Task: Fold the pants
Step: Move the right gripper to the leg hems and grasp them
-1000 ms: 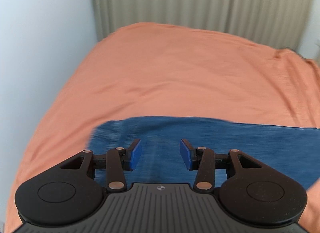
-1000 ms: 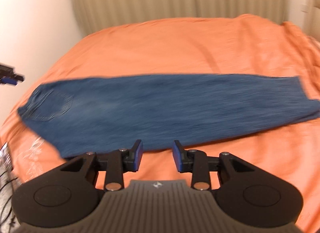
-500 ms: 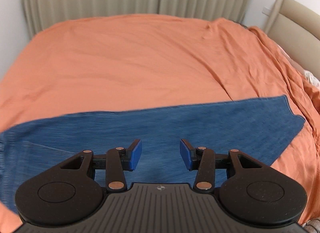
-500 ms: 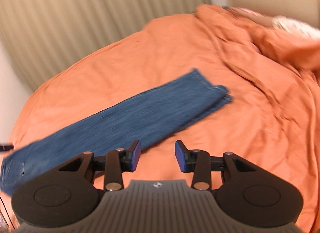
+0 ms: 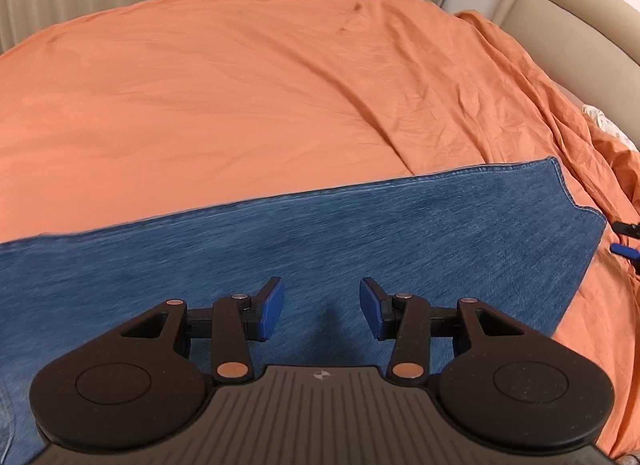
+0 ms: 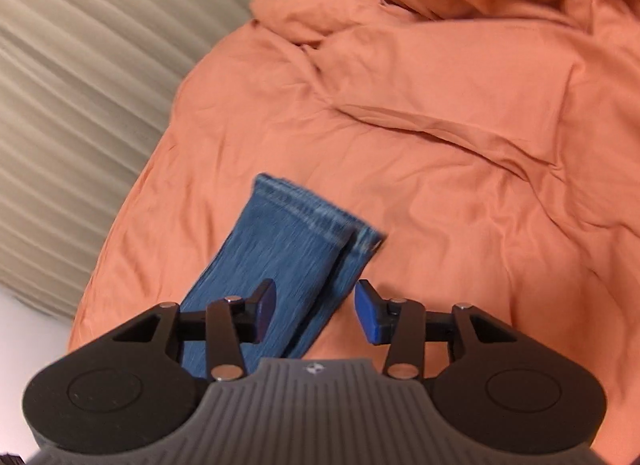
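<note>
Blue jeans (image 5: pixel 360 233) lie flat across an orange bedspread (image 5: pixel 240 77), legs stacked one on the other, hems toward the right. My left gripper (image 5: pixel 321 307) hovers over the leg's middle, open, with only cloth below it. In the right wrist view the hem end of the jeans (image 6: pixel 304 233) points away from me. My right gripper (image 6: pixel 315 307) hangs above that end, its jaws opening, nothing pinched between the blue pads. The right gripper's fingertips (image 5: pixel 626 239) peek in at the right edge of the left wrist view.
Beige curtains (image 6: pixel 72 77) hang behind the bed. A padded headboard (image 5: pixel 580 25) rises at the right, with the bedspread bunched in folds (image 6: pixel 440 5) near it. A patterned pillow (image 5: pixel 608 129) shows at its edge.
Both grippers swept along the jeans toward the hem end and dropped lower. The right gripper rolled, now facing along the leg, and its jaws spread a little wider.
</note>
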